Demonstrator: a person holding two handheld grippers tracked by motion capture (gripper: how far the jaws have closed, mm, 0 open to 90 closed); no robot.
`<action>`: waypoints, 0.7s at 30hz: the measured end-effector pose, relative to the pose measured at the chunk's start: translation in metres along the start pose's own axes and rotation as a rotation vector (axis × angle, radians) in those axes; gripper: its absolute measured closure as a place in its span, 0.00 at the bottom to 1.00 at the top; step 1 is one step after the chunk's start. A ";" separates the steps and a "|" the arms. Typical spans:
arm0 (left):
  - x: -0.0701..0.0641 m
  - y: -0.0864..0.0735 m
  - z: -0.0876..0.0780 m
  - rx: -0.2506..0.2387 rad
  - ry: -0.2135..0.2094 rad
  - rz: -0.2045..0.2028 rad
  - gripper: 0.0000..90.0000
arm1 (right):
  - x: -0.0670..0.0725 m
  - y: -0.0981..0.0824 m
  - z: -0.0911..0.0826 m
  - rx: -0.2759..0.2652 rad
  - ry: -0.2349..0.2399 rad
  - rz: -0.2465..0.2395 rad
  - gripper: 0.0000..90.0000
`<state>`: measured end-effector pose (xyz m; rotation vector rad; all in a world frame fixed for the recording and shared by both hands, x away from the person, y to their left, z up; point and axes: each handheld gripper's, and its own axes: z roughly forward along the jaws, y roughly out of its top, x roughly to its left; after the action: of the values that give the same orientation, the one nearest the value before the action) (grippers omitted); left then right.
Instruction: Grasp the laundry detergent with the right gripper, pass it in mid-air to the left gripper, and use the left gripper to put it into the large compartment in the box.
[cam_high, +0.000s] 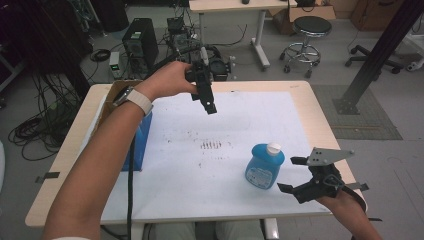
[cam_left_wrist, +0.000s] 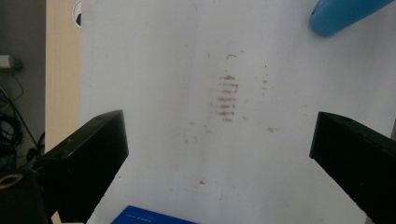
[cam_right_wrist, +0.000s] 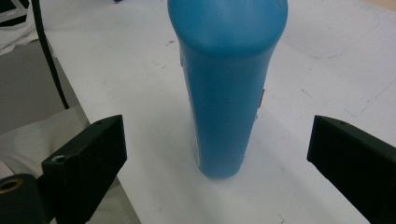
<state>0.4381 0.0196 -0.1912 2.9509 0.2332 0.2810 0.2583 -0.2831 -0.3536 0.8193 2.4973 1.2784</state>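
- The blue bottle (cam_high: 264, 166) with a white cap stands upright on the white sheet (cam_high: 225, 145), toward the table's (cam_high: 320, 115) right near corner.
- The right tool (cam_high: 295, 175) sits low at the right near edge, jaws wide apart, just beside the bottle and not touching it.
- In the right gripper view the bottle (cam_right_wrist: 226, 84) stands between the jaws.
- The left tool (cam_high: 209, 106) is held above the far edge, jaws apart, gripping nothing.
- A blue box (cam_high: 137, 142) lies at the left edge.
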 end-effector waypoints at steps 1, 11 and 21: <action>0.000 0.000 0.000 0.003 -0.001 -0.001 0.05 | 0.000 0.000 0.000 -0.001 -0.001 0.000 0.05; 0.000 -0.002 -0.002 0.004 0.002 -0.002 0.05 | -0.001 -0.005 0.006 -0.025 -0.005 0.009 0.05; 0.001 -0.003 -0.002 0.003 0.003 -0.006 0.05 | -0.002 -0.005 0.018 -0.054 0.007 0.014 0.05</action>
<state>0.4381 0.0225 -0.1900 2.9525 0.2435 0.2842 0.2656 -0.2744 -0.3684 0.8229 2.4552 1.3488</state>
